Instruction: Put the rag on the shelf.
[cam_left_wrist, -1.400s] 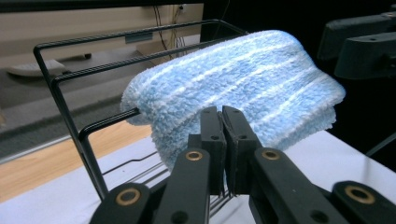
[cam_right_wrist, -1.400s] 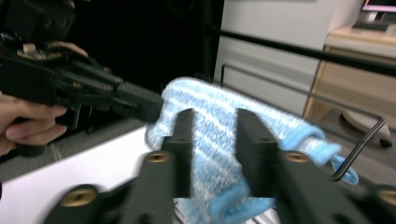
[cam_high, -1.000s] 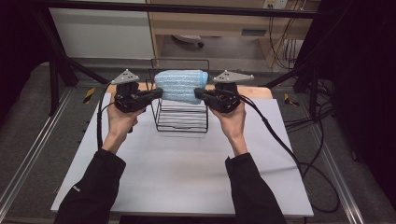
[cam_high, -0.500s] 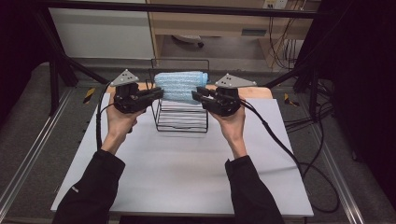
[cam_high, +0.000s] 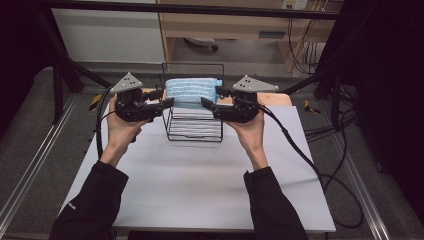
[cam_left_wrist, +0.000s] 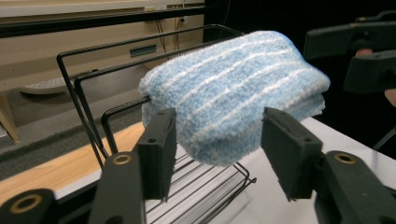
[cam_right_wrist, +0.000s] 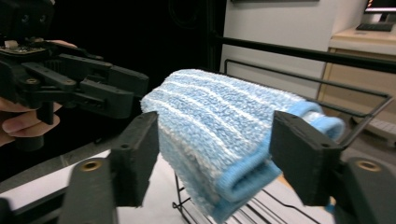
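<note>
A folded light-blue striped towel (cam_high: 192, 90) lies draped over the top wires of a black wire rack (cam_high: 195, 131) at the back of the white table. My left gripper (cam_high: 162, 98) stands at the towel's left end and my right gripper (cam_high: 215, 97) at its right end. Both have just been opening. In the left gripper view the towel's (cam_left_wrist: 233, 93) end sits between the spread jaws of my left gripper (cam_left_wrist: 219, 123), with no squeeze on it. In the right gripper view the towel's (cam_right_wrist: 219, 126) other end lies between the parted jaws of my right gripper (cam_right_wrist: 215, 135).
The white table top (cam_high: 200, 185) stretches toward the person's forearms. A wooden strip (cam_high: 280, 98) runs behind the rack. Black frame bars (cam_high: 200, 9) cross overhead at the back, cables (cam_high: 325, 175) trail off the right edge, and metal rails (cam_high: 30, 170) flank the table.
Both grippers' jaws have opened and released the towel's ends. The towel has sunk slightly and now rests on the rack. The hands have stayed nearly in place.
</note>
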